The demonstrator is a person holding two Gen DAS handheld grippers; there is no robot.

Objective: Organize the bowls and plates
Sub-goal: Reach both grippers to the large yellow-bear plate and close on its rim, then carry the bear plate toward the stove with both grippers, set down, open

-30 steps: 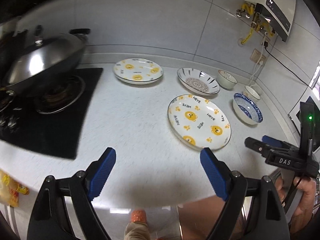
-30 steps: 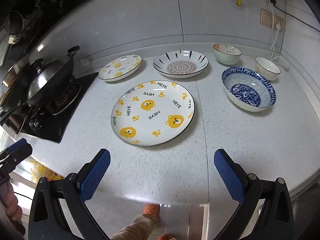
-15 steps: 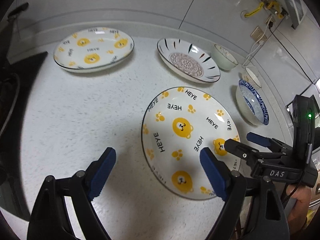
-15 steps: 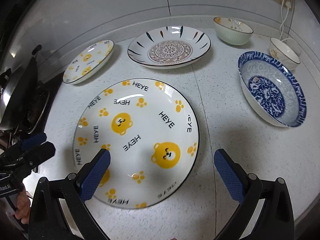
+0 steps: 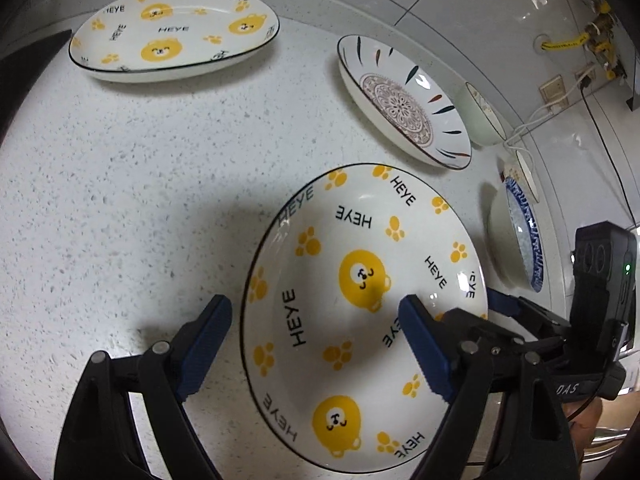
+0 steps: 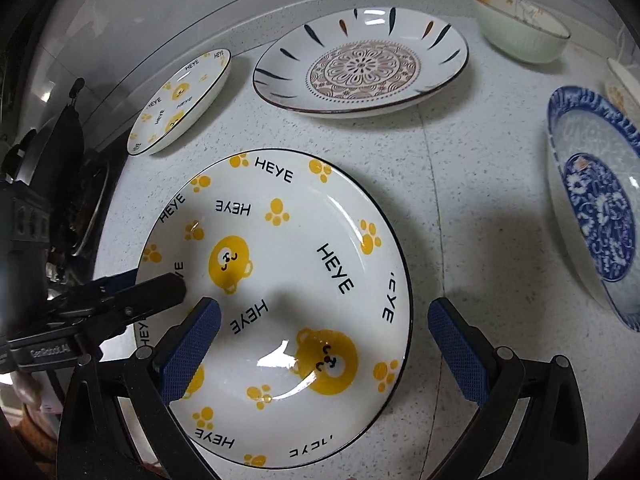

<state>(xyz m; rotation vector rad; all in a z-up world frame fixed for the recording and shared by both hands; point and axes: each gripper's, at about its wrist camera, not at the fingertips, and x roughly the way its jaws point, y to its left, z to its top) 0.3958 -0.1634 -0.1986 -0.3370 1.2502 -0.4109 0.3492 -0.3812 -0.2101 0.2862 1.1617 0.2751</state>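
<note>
The speckled white stone countertop (image 5: 120, 168) fills far more of both my views than a second ago, when I was hanging back past its front edge; I have since brought both tools in low. Largest on it, and nearest me, is the big white ceramic plate with yellow bears and black HEYE lettering (image 6: 280, 280), lying flat near the front edge. Beyond it sit the white plate with the brown mandala centre and dark dashes (image 6: 360, 68) and the smaller matching bear plate (image 5: 172, 28), then the blue-and-white patterned bowl (image 6: 596, 216) and the pale green ribbed bowl (image 6: 520, 28) at the back. My left gripper (image 5: 316, 344) is spread wide and holds nothing, straddling the big plate's left rim. My right gripper (image 6: 324, 344) is equally wide and empty, straddling the right rim. I judge the approach finished; closing on that rim comes next.
</note>
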